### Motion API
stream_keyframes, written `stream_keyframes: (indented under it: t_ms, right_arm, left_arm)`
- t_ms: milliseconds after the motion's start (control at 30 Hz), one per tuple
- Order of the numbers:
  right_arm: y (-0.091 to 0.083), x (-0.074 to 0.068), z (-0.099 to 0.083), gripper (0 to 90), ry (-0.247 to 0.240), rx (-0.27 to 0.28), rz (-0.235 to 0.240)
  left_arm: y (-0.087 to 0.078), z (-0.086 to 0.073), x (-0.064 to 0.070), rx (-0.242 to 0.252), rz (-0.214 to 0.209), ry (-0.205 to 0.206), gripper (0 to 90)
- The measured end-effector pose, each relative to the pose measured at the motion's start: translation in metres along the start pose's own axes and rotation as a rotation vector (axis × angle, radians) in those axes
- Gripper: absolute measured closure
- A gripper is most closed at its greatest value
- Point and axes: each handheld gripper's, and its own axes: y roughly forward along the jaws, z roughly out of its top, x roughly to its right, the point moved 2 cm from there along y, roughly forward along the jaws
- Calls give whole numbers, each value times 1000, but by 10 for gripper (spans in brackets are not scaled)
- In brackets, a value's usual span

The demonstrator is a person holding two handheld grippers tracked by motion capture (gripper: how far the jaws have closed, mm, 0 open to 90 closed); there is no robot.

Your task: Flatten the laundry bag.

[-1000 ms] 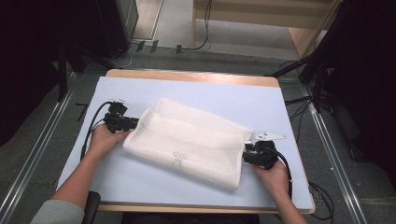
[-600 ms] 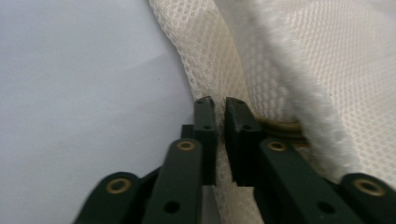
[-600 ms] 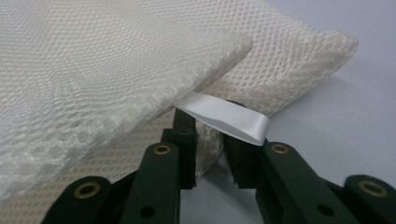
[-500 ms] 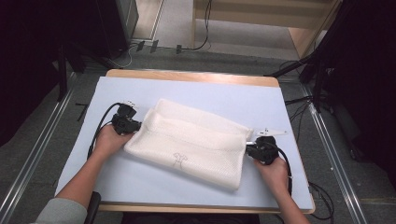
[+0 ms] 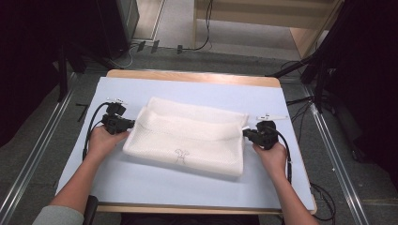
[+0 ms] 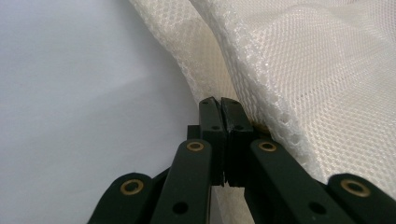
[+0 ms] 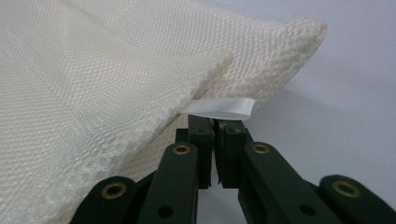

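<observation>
Left gripper [image 5: 123,124] is seen in the high view at the left short edge of the white mesh cloth [image 5: 187,136], and right gripper [image 5: 251,135] at the opposite short edge beside a small white label [image 7: 224,108]; the cloth is laid folded near the middle of the pale blue table [image 5: 141,183], its far flap doubled over the near part; compared with a second ago, both grippers have been drawn inward and slightly away from the person, so that each is now brought against an end of the fold rather than held at the near corners, and the cloth outline has been squared and tidied a little; it is judged from this that the fold has been laid and that the ends are being pinched or pressed for the next turn of the folding. From the left gripper view the jaws are shown pressed together with their tips against the mesh edge [image 6: 261,93]; whether any fabric is caught between them cannot be told, since the hem passes just beside and behind the tips; from the right gripper view the jaws are likewise shown closed, just under the label, with the layered edge [image 7: 187,74] lifted above them, and a grip on cloth cannot be confirmed; the stacked layers and the label are made plain there, while the overall placement on the table is given by the high view.
</observation>
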Motion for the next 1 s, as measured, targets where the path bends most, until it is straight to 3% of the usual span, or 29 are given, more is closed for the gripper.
stream_keyframes:
  t_ms: [300, 500, 667, 800, 867, 1000]
  right_arm:
    - [25, 11, 39, 884, -31, -1, 29]
    - [46, 28, 59, 883, 9, -8, 31]
    - [61, 38, 68, 880, 20, 6, 17]
    - [69, 38, 71, 863, 8, -16, -6]
    - [72, 37, 69, 826, 17, -32, -9]
    - [69, 41, 67, 753, 44, -49, -1]
  left_arm:
    - [-13, 5, -7, 74, 13, -65, 900]
    - [-7, 14, -10, 75, 22, -83, 900]
    - [-2, 20, -19, 70, 55, -73, 900]
    - [1, 20, -28, 96, 35, -118, 894]
    - [6, 17, -31, 70, 34, -116, 875]
    - [3, 13, -35, 71, 24, -117, 802]
